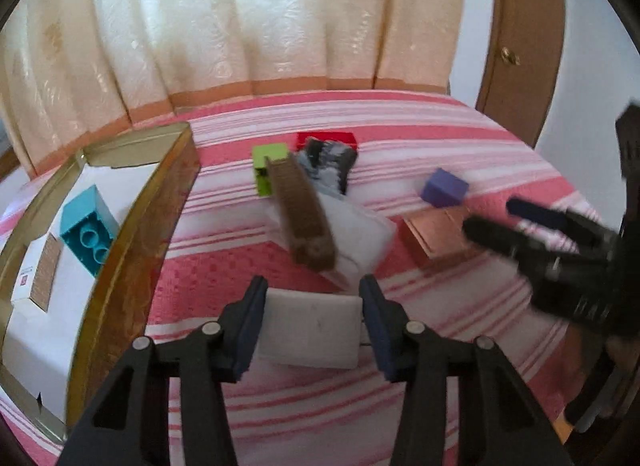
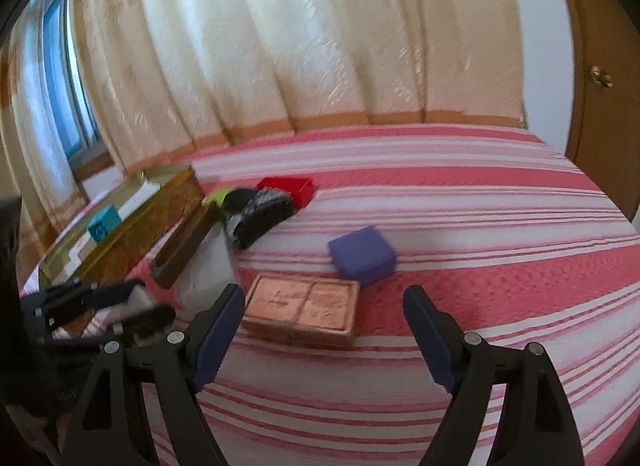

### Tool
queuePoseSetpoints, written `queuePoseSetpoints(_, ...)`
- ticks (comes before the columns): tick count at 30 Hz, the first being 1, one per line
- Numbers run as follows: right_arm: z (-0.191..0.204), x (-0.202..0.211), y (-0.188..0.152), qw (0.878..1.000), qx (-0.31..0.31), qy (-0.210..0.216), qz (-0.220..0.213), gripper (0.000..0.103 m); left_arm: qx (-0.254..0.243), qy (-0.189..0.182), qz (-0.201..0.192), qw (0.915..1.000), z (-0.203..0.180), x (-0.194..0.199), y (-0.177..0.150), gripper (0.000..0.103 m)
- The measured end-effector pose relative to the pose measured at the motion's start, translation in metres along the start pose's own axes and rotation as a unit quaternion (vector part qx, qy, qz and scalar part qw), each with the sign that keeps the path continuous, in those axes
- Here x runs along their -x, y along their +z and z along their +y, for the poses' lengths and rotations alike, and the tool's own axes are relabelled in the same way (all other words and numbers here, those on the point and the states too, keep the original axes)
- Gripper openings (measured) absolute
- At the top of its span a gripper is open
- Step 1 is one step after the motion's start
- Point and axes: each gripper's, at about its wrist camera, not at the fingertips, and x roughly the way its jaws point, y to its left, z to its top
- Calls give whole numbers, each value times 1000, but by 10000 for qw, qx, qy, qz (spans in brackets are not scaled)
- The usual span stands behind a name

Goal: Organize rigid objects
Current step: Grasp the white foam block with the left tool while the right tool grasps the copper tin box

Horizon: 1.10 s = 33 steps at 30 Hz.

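Observation:
My left gripper is shut on a white block above the striped bedspread; it shows in the right wrist view too. My right gripper is open and empty, just short of a flat copper-coloured box. A purple cube lies beyond that box. A long brown box rests on a white bag. A green brick, a red brick and a black brush lie further back.
A gold-rimmed open box lies at the left with a teal brick inside. The bed runs to cream curtains at the back. A wooden door stands at the right.

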Motion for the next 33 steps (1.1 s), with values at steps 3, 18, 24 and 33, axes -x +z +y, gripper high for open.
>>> queuePoseSetpoints(3, 9, -11, 0, 9996, 66, 53, 278, 83, 83, 102, -104, 9999, 8, 3, 6, 46)
queuePoseSetpoints(18, 28, -40, 11, 9944, 367, -306, 937, 80, 147, 323, -415, 9985, 20, -1, 12, 46)
queuePoseSetpoints(24, 31, -42, 12, 9940, 461, -319, 934, 79, 231, 491, -725, 9959, 22, 10, 10, 46)
queuePoseSetpoints(33, 37, -6, 14, 9982, 498, -318, -65, 79, 356, 713, -1250, 9889, 26, 29, 7, 46)
